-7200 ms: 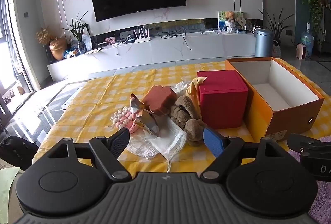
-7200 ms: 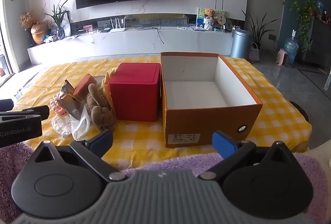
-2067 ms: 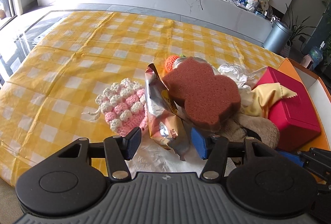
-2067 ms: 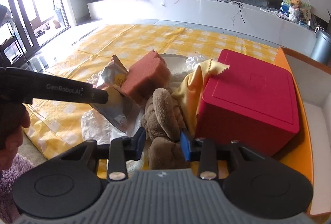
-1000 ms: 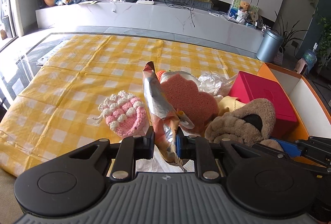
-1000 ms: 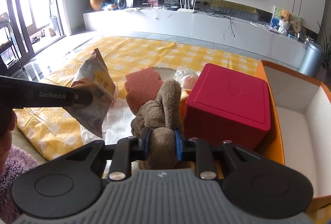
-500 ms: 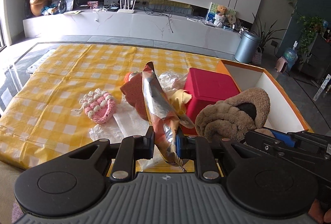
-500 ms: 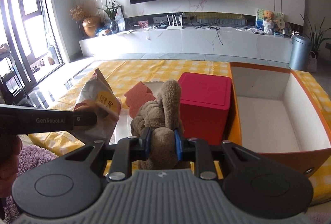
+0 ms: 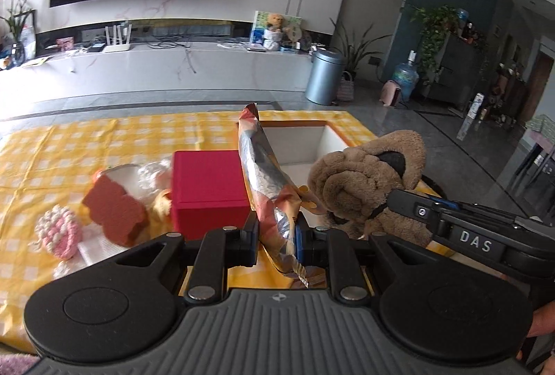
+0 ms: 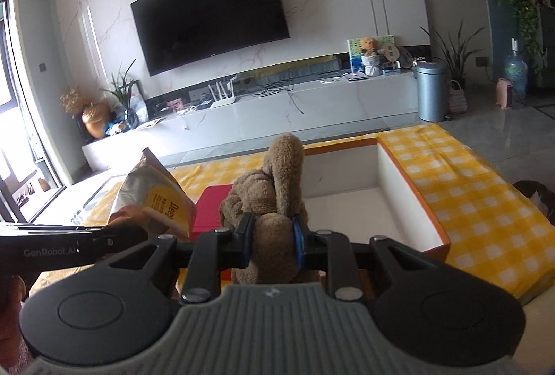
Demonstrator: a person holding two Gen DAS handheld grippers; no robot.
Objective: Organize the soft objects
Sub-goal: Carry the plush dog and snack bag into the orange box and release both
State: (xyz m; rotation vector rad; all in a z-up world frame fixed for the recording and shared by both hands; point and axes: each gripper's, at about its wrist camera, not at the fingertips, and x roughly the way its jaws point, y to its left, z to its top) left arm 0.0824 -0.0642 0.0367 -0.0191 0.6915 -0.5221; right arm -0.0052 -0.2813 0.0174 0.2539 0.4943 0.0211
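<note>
Left hand-held gripper (image 9: 276, 238) clamps a snack bag (image 9: 269, 191); right hand-held gripper (image 10: 271, 245) (marked "DAS") clamps a plush toy (image 10: 274, 201).

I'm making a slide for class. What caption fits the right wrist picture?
Right gripper clamps a brown plush toy near the open orange box, while the left gripper holds a snack bag beside it.
</note>
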